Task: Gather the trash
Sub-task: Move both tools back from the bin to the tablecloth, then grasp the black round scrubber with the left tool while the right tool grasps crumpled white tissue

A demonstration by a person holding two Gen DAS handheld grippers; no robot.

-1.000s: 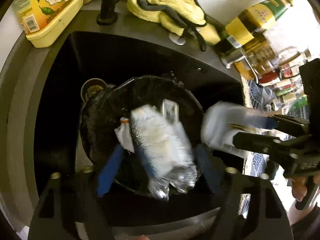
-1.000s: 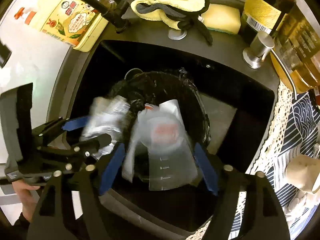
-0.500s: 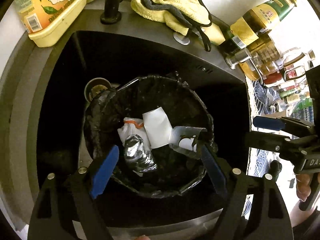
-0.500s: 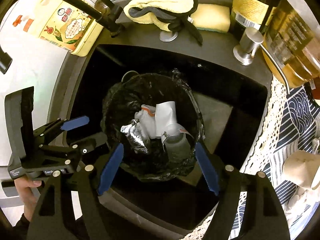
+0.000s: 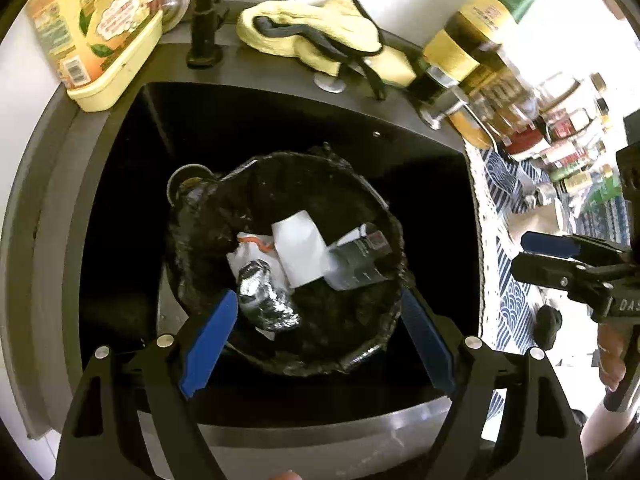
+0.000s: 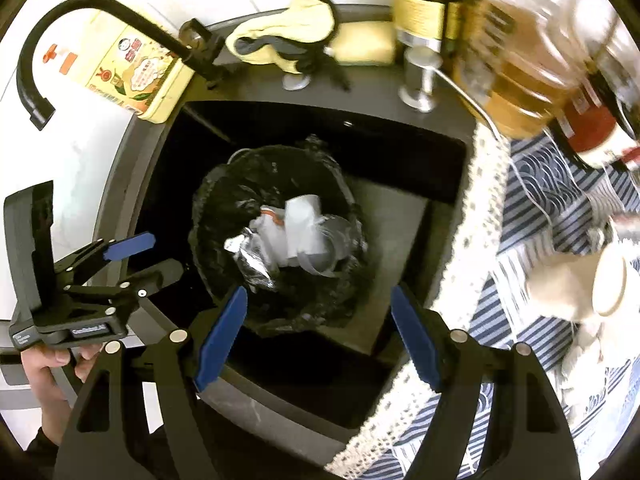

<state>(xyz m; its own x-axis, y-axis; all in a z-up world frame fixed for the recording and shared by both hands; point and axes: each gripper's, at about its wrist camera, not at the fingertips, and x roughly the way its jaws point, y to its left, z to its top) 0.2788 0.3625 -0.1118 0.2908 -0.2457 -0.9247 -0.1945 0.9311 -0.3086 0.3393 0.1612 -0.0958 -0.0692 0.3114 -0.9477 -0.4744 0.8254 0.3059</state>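
A black-lined trash bin [image 5: 200,248] stands in the dark sink [image 5: 120,168]. In it lie a white paper cup [image 5: 300,248], a silver foil wrapper [image 5: 264,300], a white crumpled bag with an orange tie [image 5: 250,246] and a clear plastic bottle [image 5: 360,256]. The bin also shows in the right wrist view [image 6: 224,200]. My left gripper [image 5: 316,340] is open and empty above the bin's near rim. My right gripper [image 6: 316,336] is open and empty, above the sink's right front. Each gripper shows in the other's view: the right gripper [image 5: 536,256] and the left gripper [image 6: 148,256].
A black faucet [image 6: 80,12], a yellow detergent tub [image 5: 96,32], a yellow cloth [image 5: 320,36] and a soap pump [image 6: 418,76] sit behind the sink. Oil and sauce bottles [image 5: 480,48] crowd the right. A blue patterned mat [image 6: 540,208] holds a cream mug [image 6: 580,284].
Both grippers let go of their trash: the foil wrapper and the clear bottle dropped into the bin. Both grippers then rose; the right one drifted to the right.
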